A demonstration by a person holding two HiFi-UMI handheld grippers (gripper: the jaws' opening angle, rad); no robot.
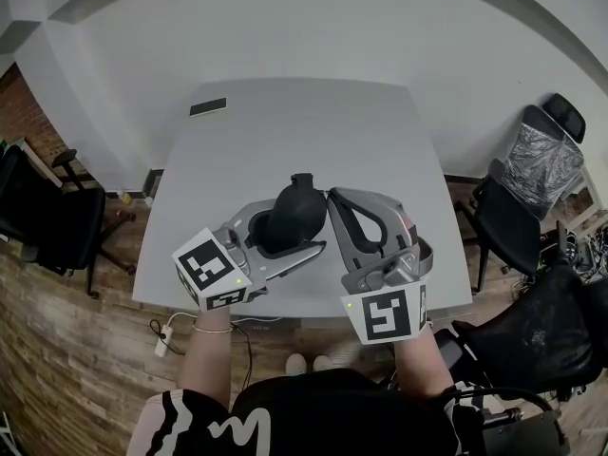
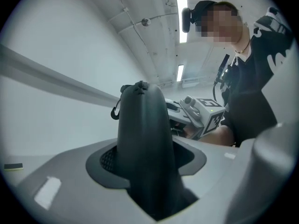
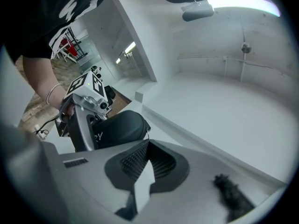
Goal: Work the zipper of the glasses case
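The black glasses case [image 1: 299, 207] is held upright over the front part of the grey table [image 1: 304, 122]. My left gripper [image 1: 294, 228] is shut on it, one jaw on each side of its body. The left gripper view shows the case [image 2: 142, 143] rising between the jaws, with a small loop [image 2: 113, 111] near its top. My right gripper [image 1: 331, 196] sits just right of the case with its jaws together. In the right gripper view, a thin zipper pull [image 3: 148, 130] runs from the end of the case [image 3: 117, 127] into the tips of the right gripper [image 3: 147, 146].
A flat black object [image 1: 208, 107] lies at the table's far left corner. Office chairs stand left [image 1: 38, 207] and right [image 1: 518, 226] of the table. A power strip [image 1: 163, 335] lies on the wooden floor below the front edge.
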